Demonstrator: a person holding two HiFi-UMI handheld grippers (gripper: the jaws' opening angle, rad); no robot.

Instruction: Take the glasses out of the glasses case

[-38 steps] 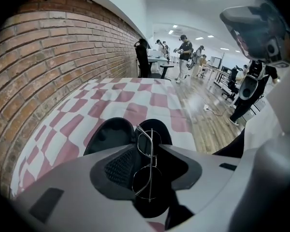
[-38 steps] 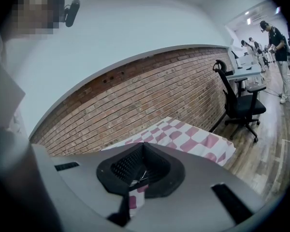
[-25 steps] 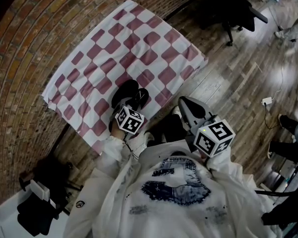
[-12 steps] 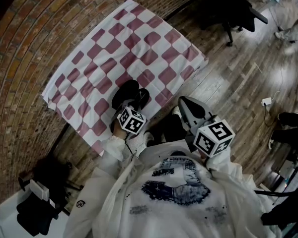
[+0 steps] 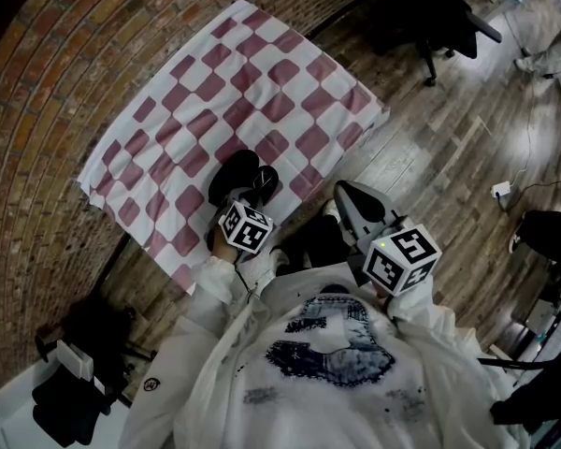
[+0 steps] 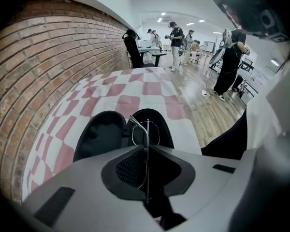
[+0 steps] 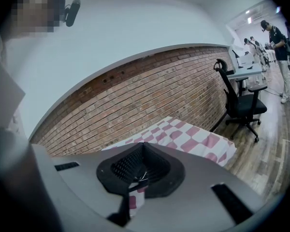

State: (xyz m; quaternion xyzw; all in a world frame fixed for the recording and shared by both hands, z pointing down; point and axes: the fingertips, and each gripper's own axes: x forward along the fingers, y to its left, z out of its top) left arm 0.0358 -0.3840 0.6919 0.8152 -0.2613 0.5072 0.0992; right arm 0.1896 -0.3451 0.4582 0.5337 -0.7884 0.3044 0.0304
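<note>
The left gripper point(image 6: 146, 151) has just been closing its jaws and now pinches the wire-framed glasses point(image 6: 144, 131), which lie in the open glasses case point(image 6: 99, 137) at the lower edge of the checkered cloth point(image 5: 262, 82), so lifting them out seems next; the right gripper point(image 7: 142, 149) hangs shut and empty.

Red brick wall point(image 5: 37, 110), wood plank floor point(image 5: 449, 157), black office chair point(image 5: 439, 21).
</note>
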